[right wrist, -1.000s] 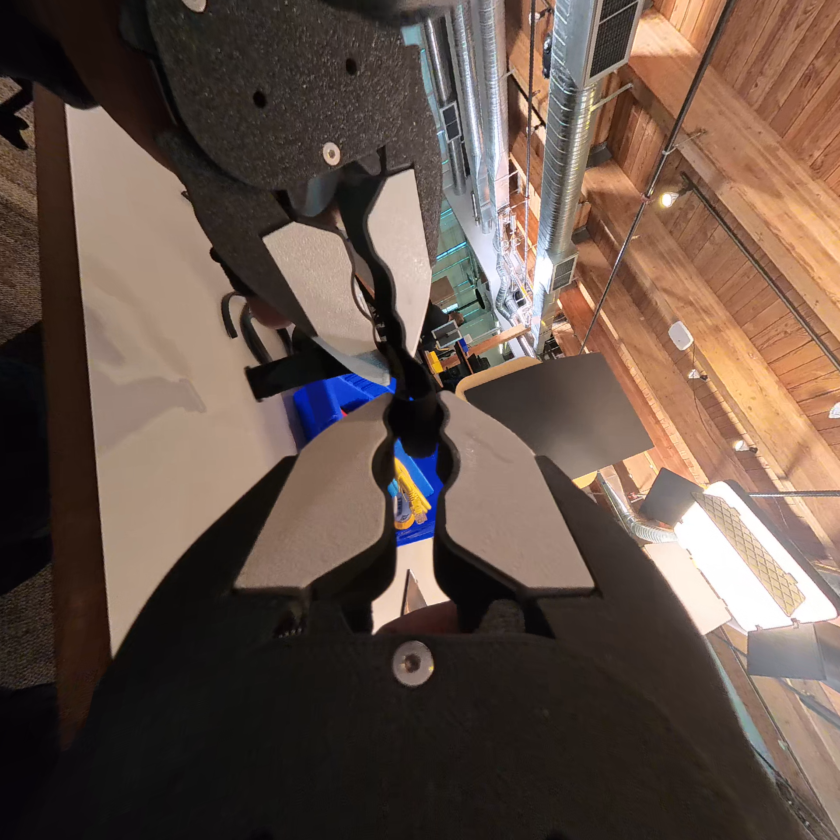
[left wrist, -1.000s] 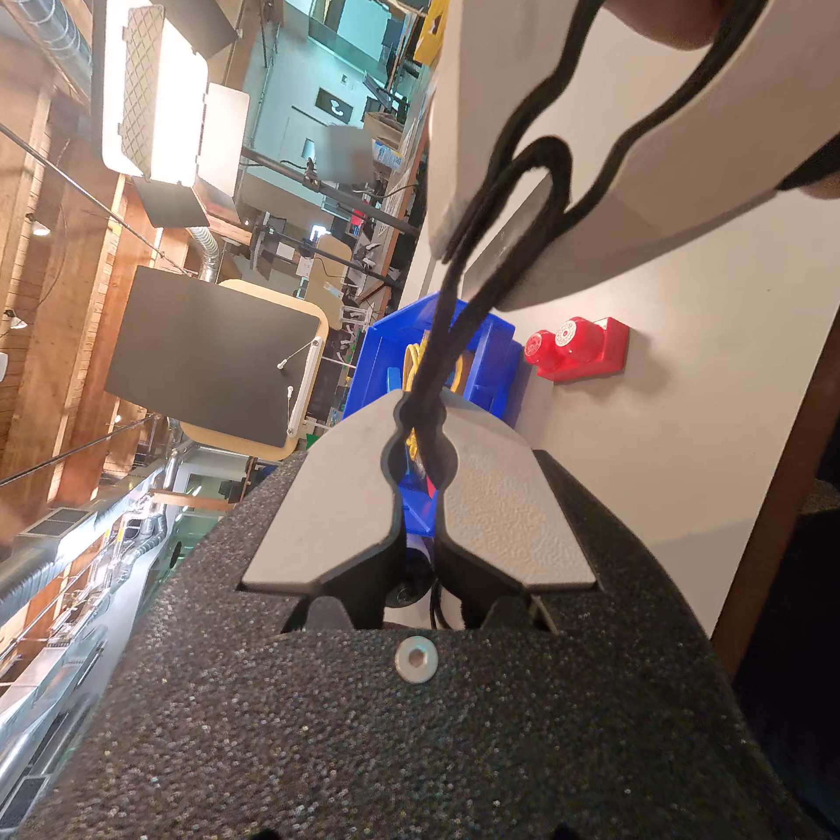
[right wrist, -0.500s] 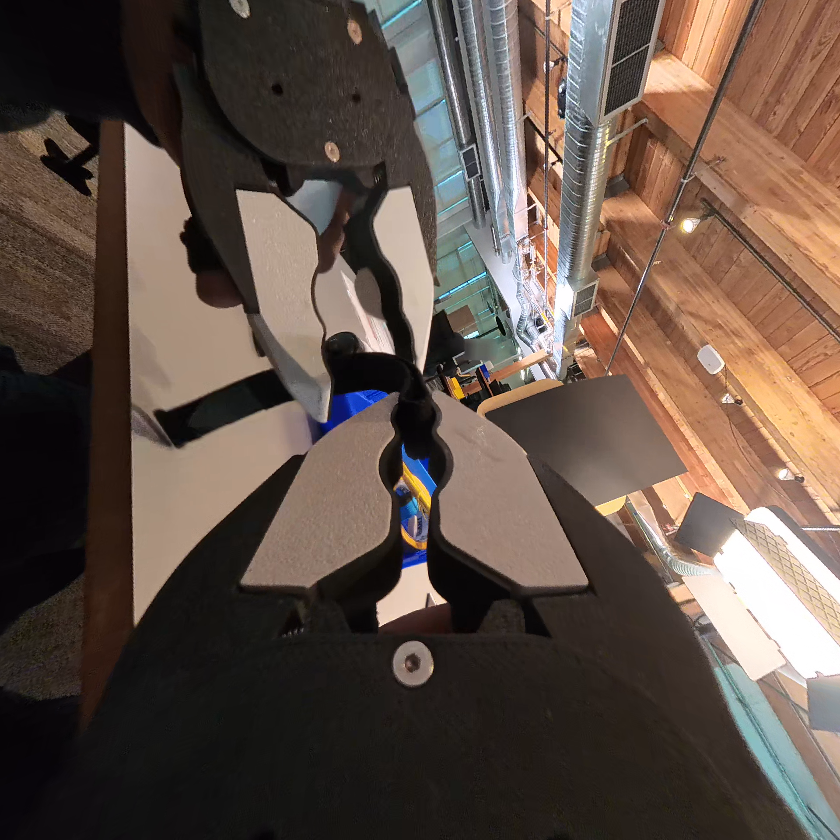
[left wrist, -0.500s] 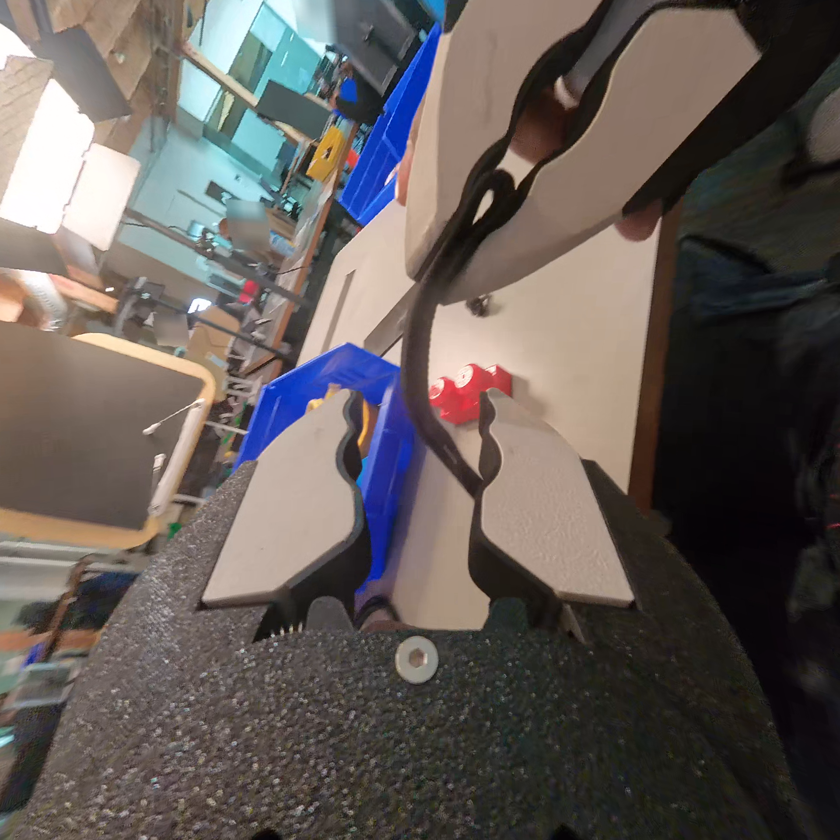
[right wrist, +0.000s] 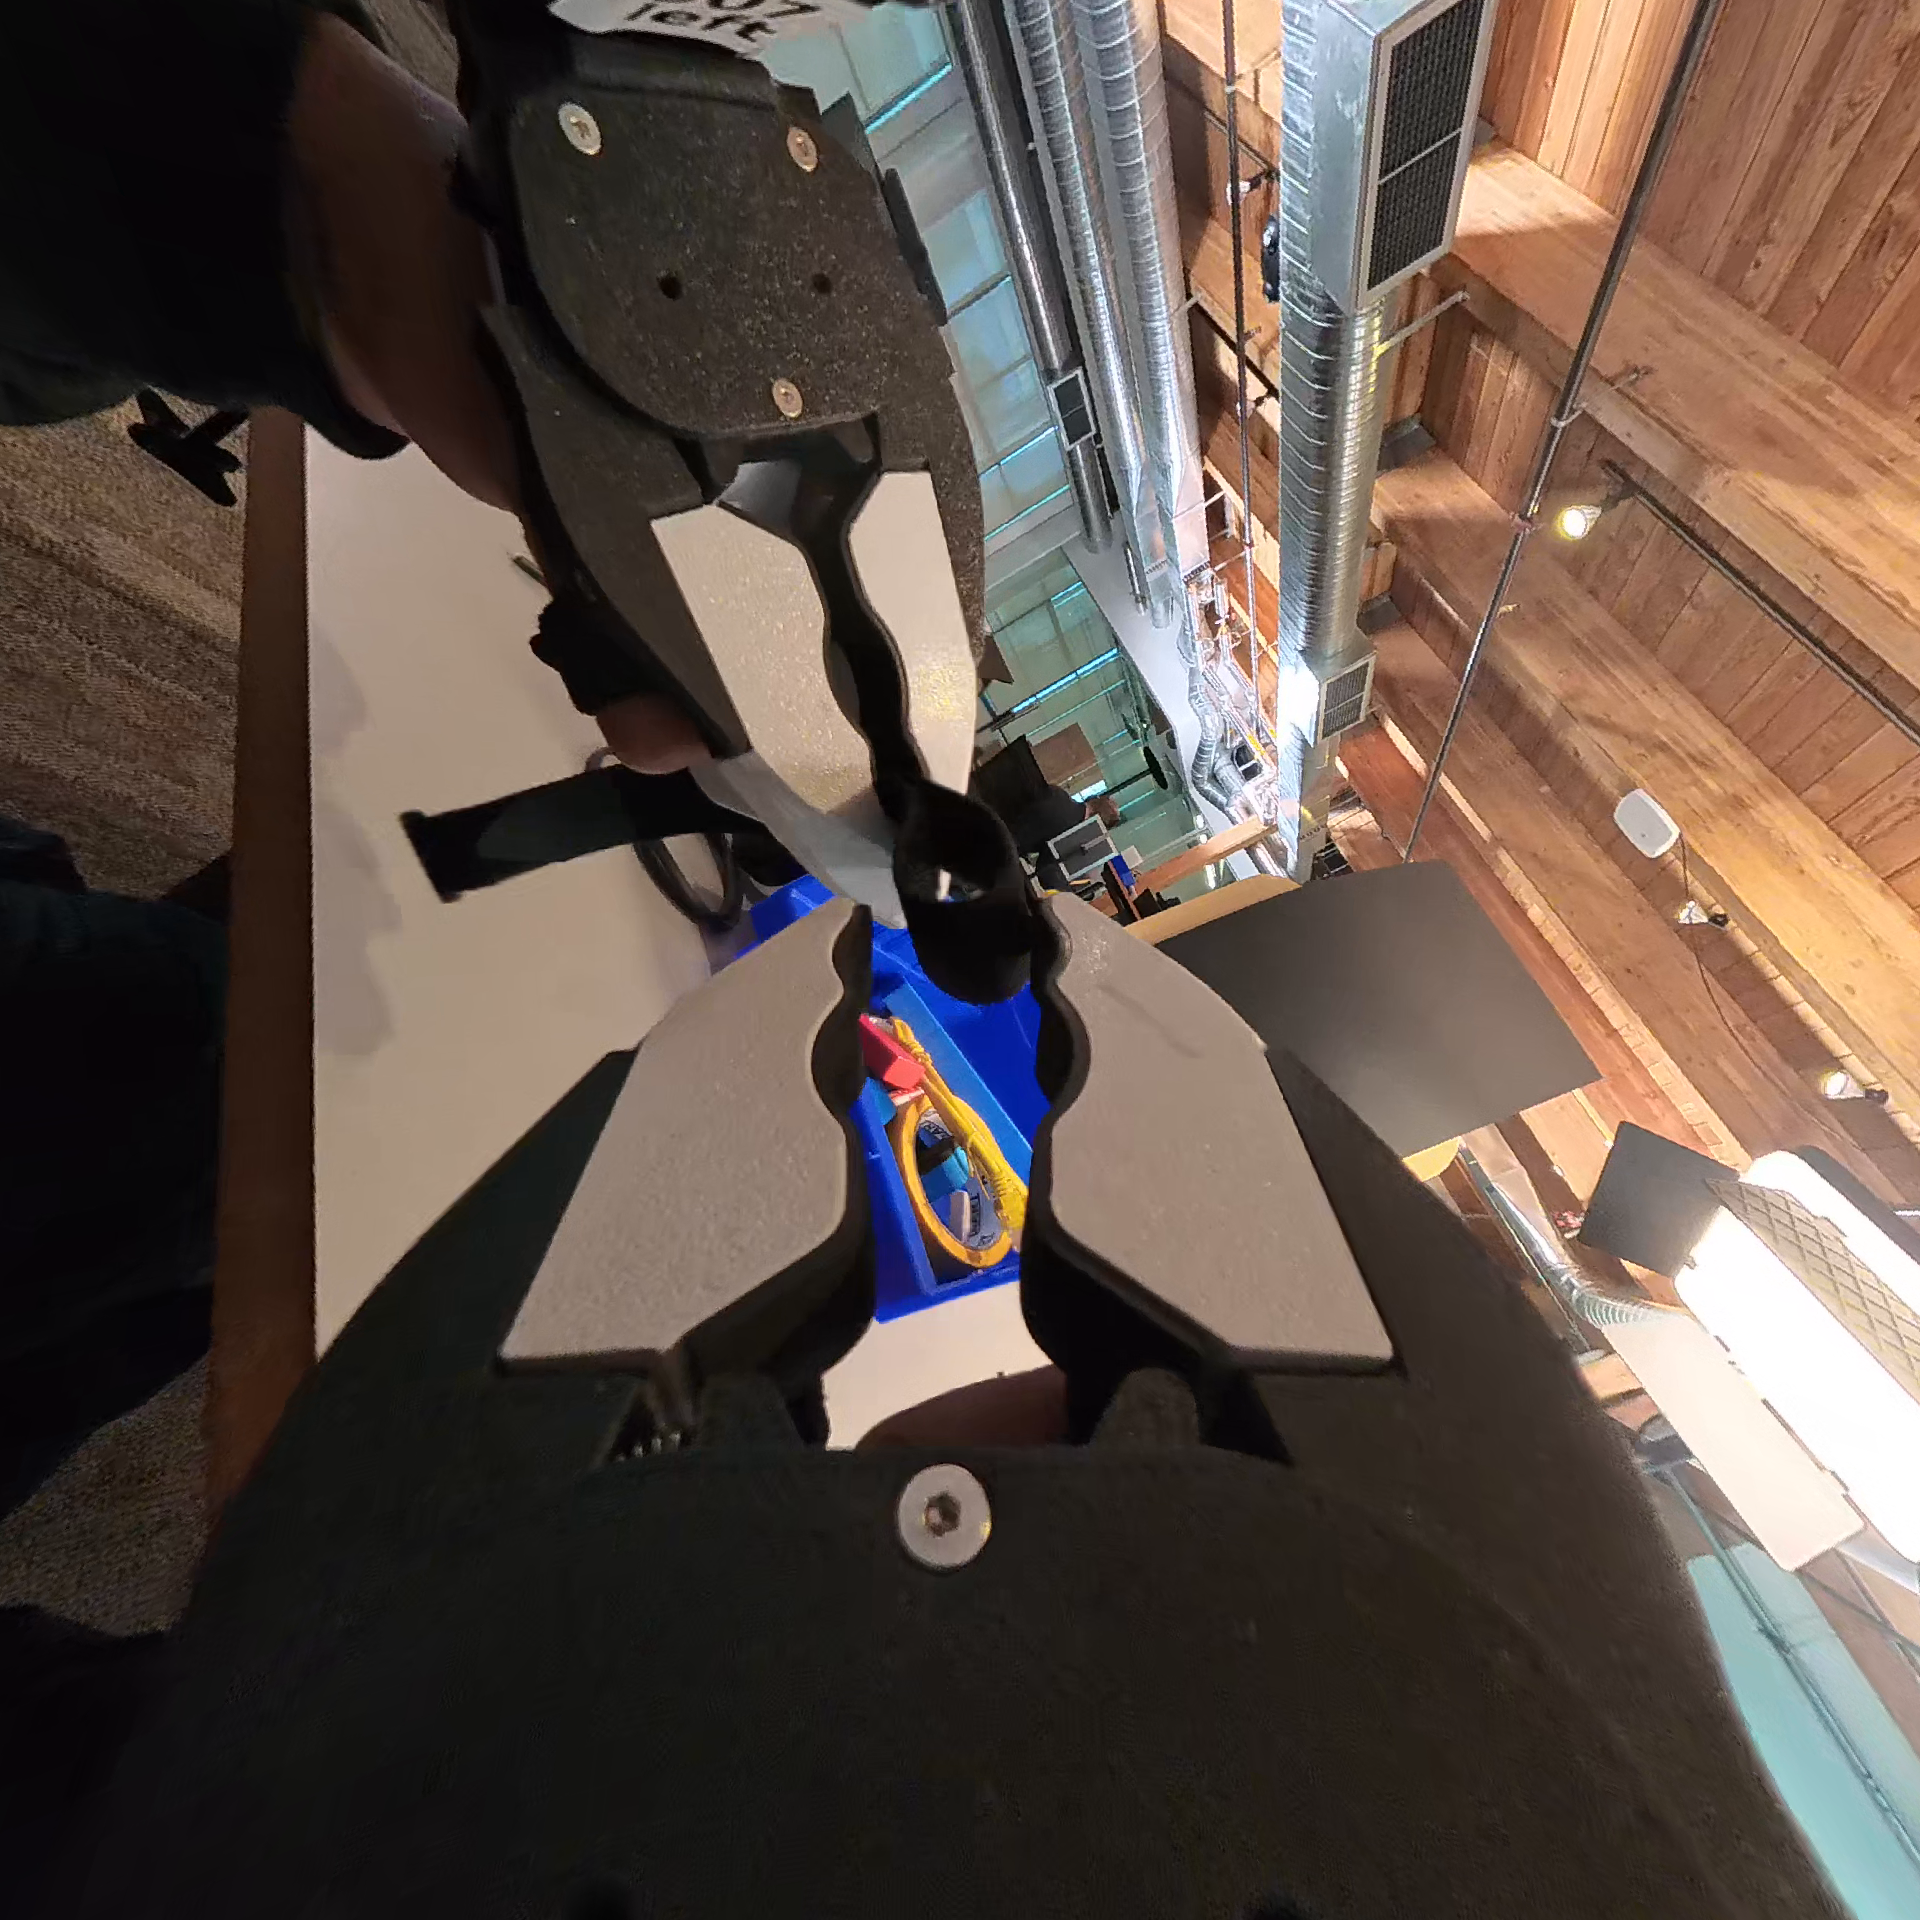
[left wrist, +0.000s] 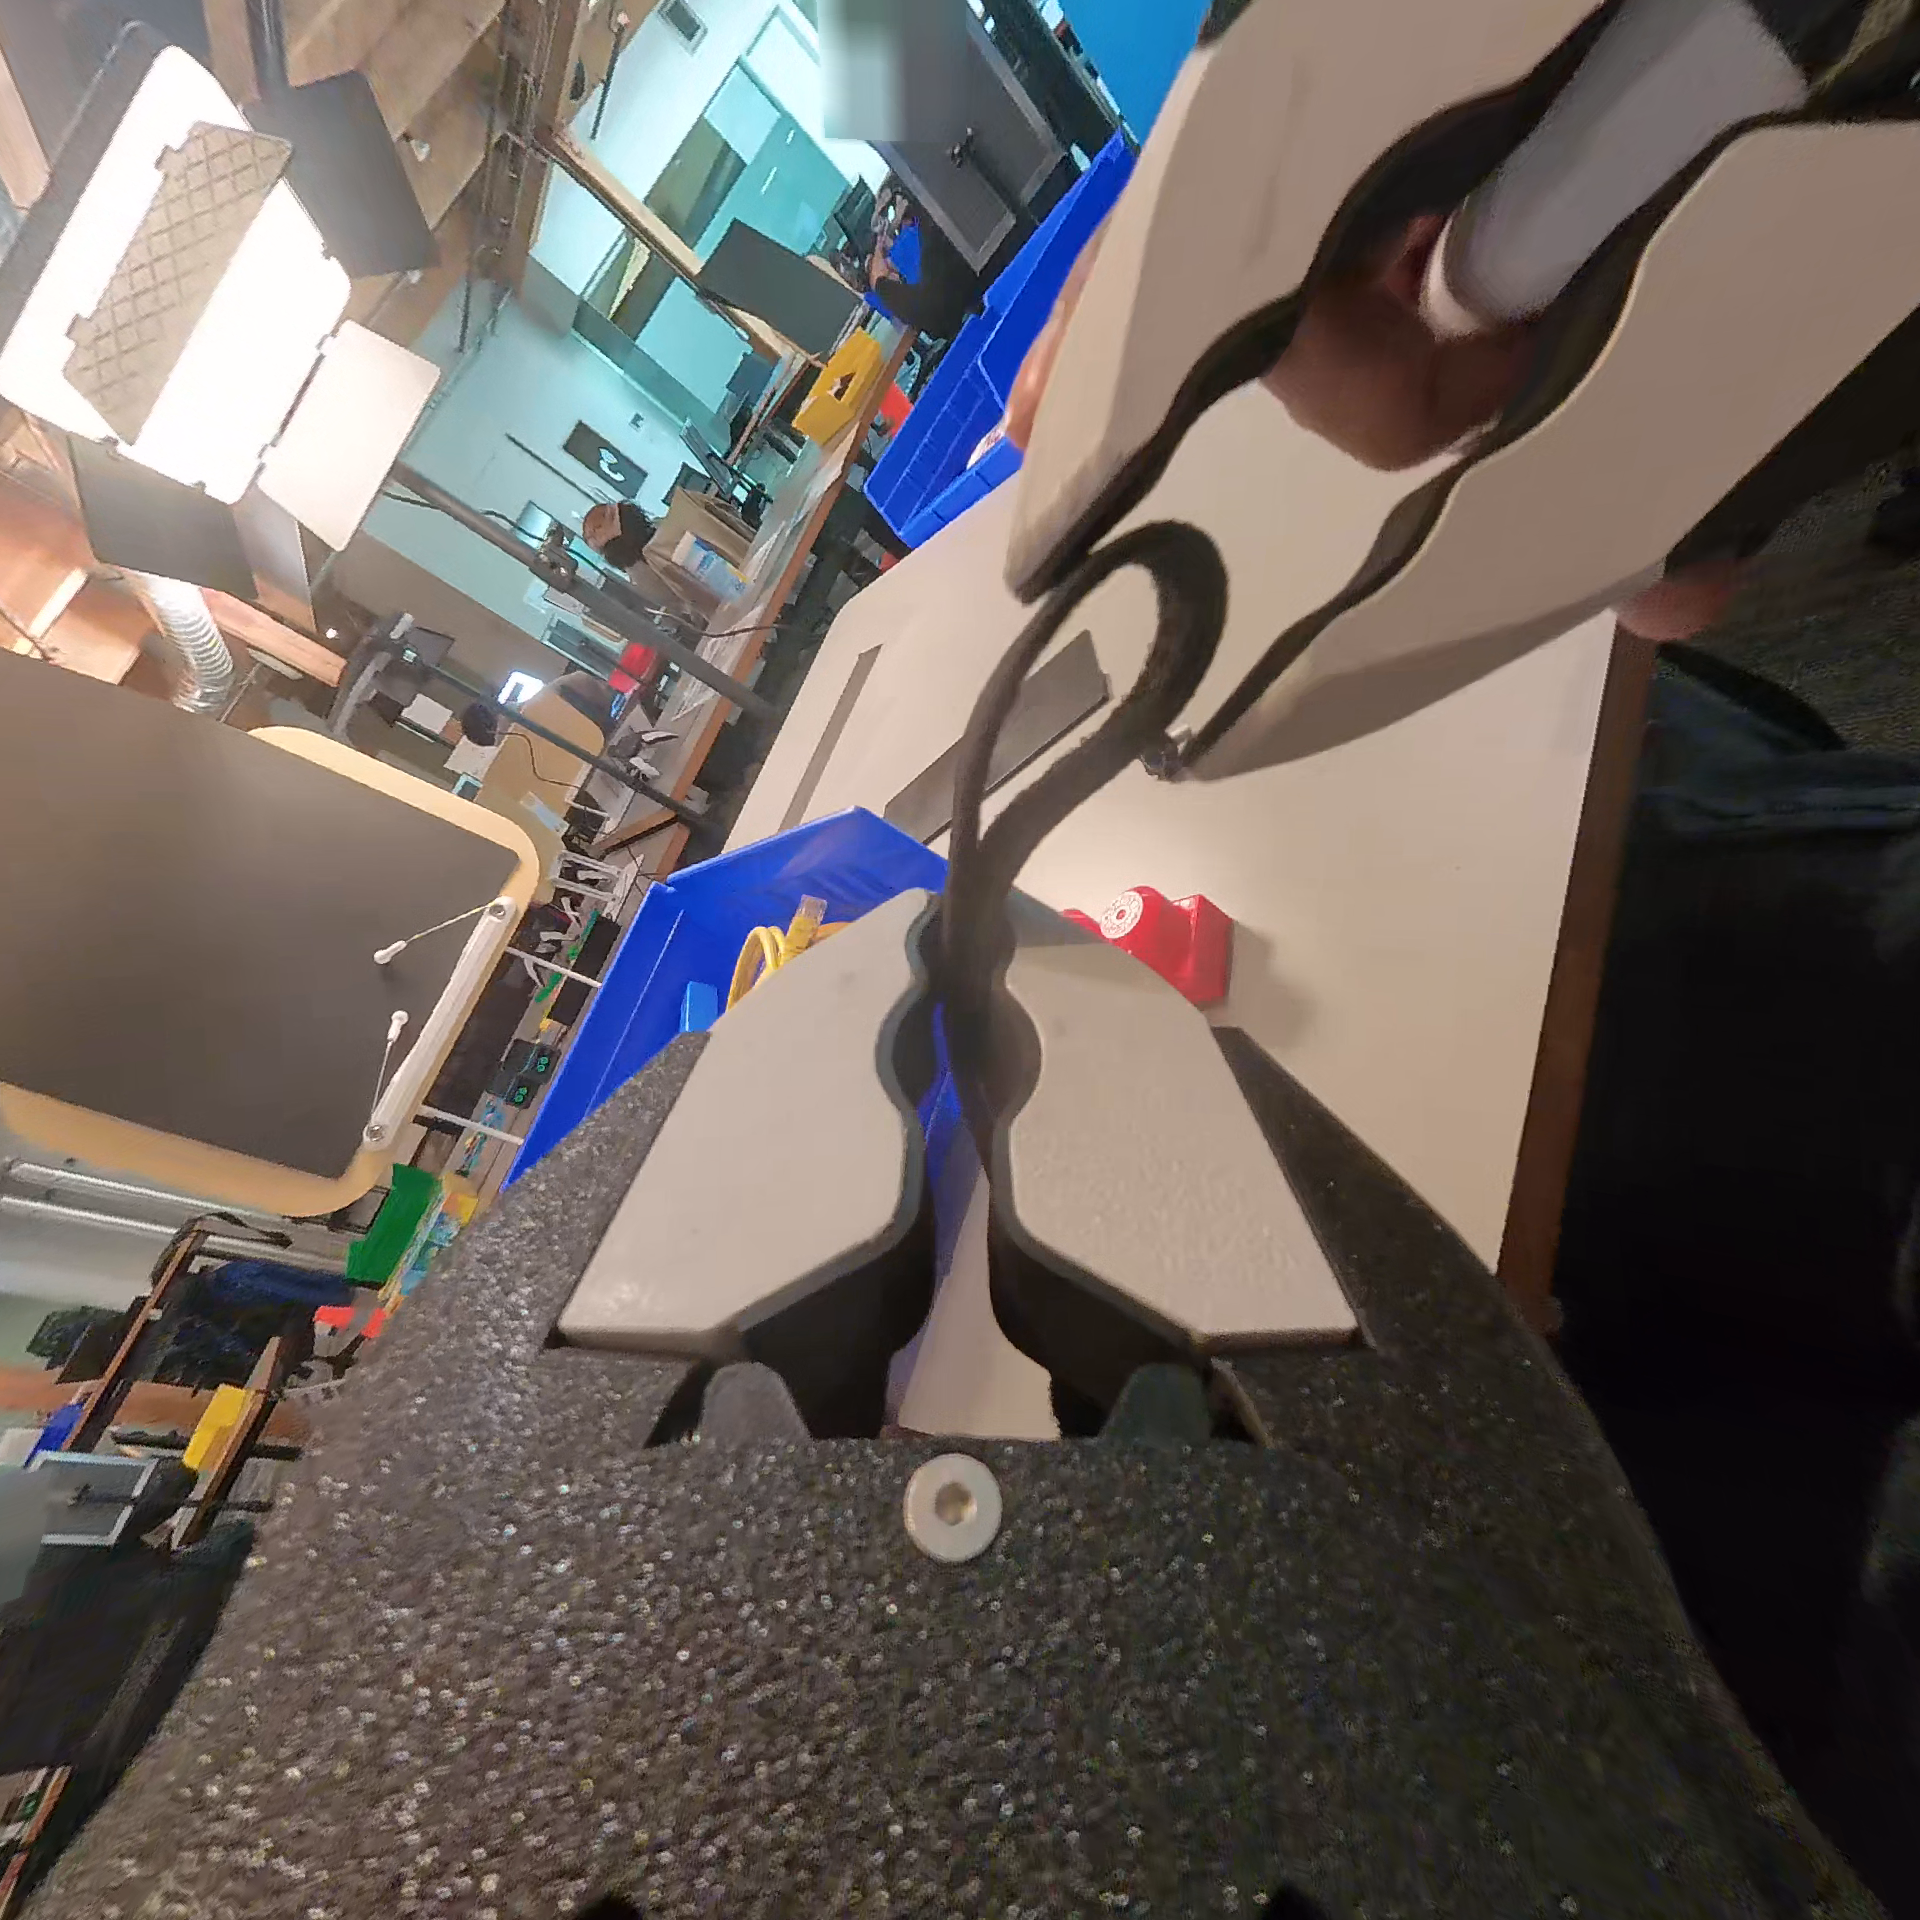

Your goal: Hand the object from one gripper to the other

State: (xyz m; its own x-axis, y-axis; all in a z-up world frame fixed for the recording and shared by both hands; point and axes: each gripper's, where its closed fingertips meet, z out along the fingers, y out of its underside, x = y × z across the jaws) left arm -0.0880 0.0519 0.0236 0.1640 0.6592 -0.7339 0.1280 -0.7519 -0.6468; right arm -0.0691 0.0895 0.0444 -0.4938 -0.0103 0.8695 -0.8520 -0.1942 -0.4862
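Observation:
The object is a black fabric strap (left wrist: 971, 790) that ends in a loop. My left gripper (left wrist: 966, 920) is shut on the strap's lower part, held above the white table (left wrist: 1351, 987). The right gripper (left wrist: 1107, 675) shows at the upper right of the left wrist view with its jaws apart around the loop. In the right wrist view my right gripper (right wrist: 951, 925) is open, and the strap loop (right wrist: 966, 935) sits loose between its fingertips, against the right finger. The left gripper (right wrist: 914, 800) hangs in from the top, pinching the strap.
A blue bin (left wrist: 769, 894) holding a yellow cable (left wrist: 764, 956) stands on the table below the grippers. A red block (left wrist: 1164, 925) lies beside it. Black strips (left wrist: 1039, 696) lie farther back. Another black strap (right wrist: 561, 821) lies near the table's brown edge (right wrist: 270, 831). About 5 cm separates my left fingertips from my right.
Both grippers held the strap one second ago. The left opened, then shut on it again. The right gripper has now opened, leaving the loop loose between its fingers.

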